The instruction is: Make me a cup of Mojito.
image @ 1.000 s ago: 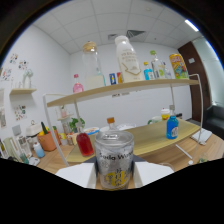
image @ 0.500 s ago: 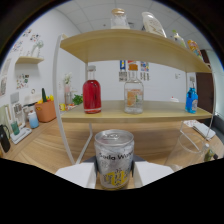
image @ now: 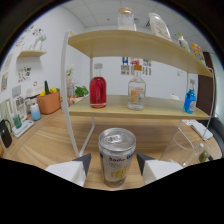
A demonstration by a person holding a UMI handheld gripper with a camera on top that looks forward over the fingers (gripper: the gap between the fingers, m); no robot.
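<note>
A silver soda can (image: 116, 155) with a yellow and white label stands upright between my fingers. My gripper (image: 114, 164) is shut on it, with white fingertips (image: 80, 166) pressing its sides. Just beyond the can, a wooden table runs under a two-level wooden shelf (image: 150, 108). On the lower board stand a red bottle (image: 98, 91), a clear bottle with an orange label (image: 136, 92) and a blue bottle (image: 189, 101). A clear glass (image: 186, 147) stands on the table to the right of the can.
White shelf legs (image: 70, 100) rise just ahead on the left. The upper board (image: 135, 44) carries jars and bottles (image: 126, 19). An orange pot with plants (image: 49, 102) and small containers (image: 34, 111) stand at the left.
The gripper has dropped lower and moved closer to the shelf, so the lower board now sits at eye level. The can stays held in the same place between the fingers.
</note>
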